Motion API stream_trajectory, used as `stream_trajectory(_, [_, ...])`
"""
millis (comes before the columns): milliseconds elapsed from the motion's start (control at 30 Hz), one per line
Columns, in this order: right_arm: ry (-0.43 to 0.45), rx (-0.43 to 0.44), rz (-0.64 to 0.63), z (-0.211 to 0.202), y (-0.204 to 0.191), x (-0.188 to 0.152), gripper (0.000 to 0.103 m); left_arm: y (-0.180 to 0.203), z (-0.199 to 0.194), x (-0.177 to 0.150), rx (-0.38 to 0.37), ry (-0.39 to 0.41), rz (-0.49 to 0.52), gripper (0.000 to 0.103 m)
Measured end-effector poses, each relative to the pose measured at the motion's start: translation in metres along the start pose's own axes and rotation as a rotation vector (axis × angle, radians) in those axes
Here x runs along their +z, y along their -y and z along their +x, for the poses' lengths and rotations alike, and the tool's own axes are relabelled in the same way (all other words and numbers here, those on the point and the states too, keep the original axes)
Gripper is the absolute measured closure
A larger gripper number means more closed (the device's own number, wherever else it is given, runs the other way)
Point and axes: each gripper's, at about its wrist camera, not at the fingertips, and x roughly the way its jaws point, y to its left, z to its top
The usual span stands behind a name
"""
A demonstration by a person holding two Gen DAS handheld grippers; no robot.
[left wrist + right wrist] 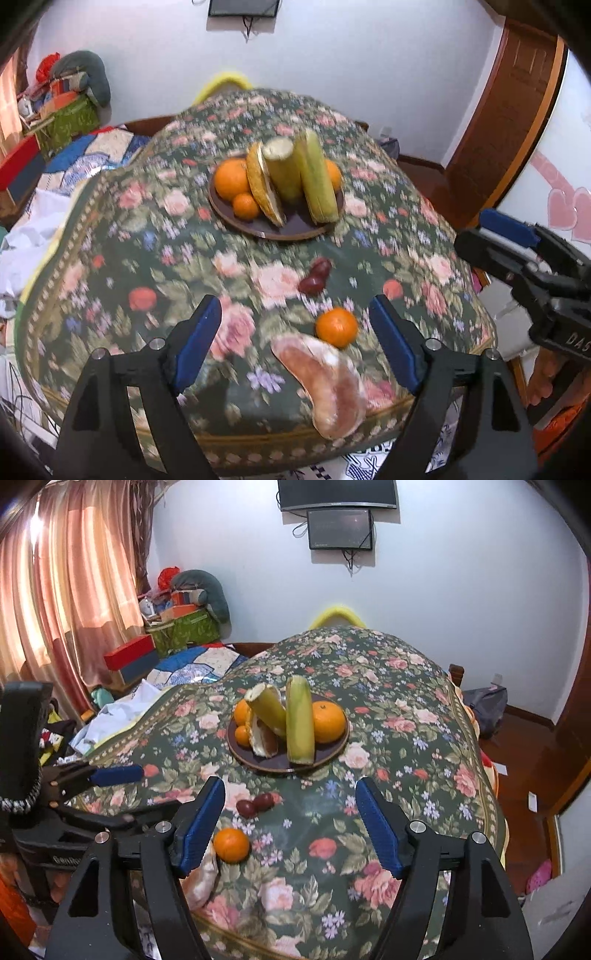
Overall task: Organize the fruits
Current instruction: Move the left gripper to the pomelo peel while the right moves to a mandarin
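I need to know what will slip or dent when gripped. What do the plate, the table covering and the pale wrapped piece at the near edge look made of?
Plate: dark brown, smooth and slightly glossy, likely glazed ceramic or plastic; I cannot tell which.
Table covering: printed floral fabric, matte, draping over the edges.
Wrapped piece: pinkish and soft-looking under shiny, wrinkled clear film, probably plastic wrap.

Dark green floral cloth [388,709] with pink roses, covering the bench. Dark brown plate [332,755]. Orange tangerine [231,844]; two pale green corn cobs [300,723]; dark red dates [255,805]. Blue ribbed pads [376,827] on black jaws. Pink striped curtain [62,590].
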Motion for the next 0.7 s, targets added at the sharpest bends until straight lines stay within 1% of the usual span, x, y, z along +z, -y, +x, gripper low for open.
stream_trajectory(200, [-0.024,-0.01,-0.005,0.002,-0.002,-0.011,0.033,0.011,0.023,-0.021,-0.003,-0.081,0.022,0.021])
stream_trajectory(333, [-0.031,-0.01,-0.013,0.002,-0.005,-0.014,0.033,0.017,0.038,-0.034,0.009,-0.13,0.051,0.021])
stream_trajectory(433, [-0.036,-0.008,-0.016,0.004,-0.007,-0.015,0.033,0.017,0.045,-0.04,0.047,-0.133,0.081,0.02])
stream_trajectory(533, [-0.04,-0.001,-0.017,0.005,-0.01,-0.016,0.033,0.011,0.046,-0.041,0.022,-0.125,0.076,0.019])
stream_trajectory(600, [-0.044,0.0,-0.021,0.006,-0.012,-0.017,0.033,0.006,0.045,-0.04,0.046,-0.114,0.083,0.019])
stream_trajectory(667, [-0.052,0.007,-0.022,0.009,-0.013,-0.018,0.033,0.0,0.044,-0.039,0.086,-0.097,0.094,0.019])
stream_trajectory(700, [-0.057,0.008,-0.024,0.011,-0.014,-0.018,0.033,-0.004,0.043,-0.039,0.092,-0.094,0.09,0.019])
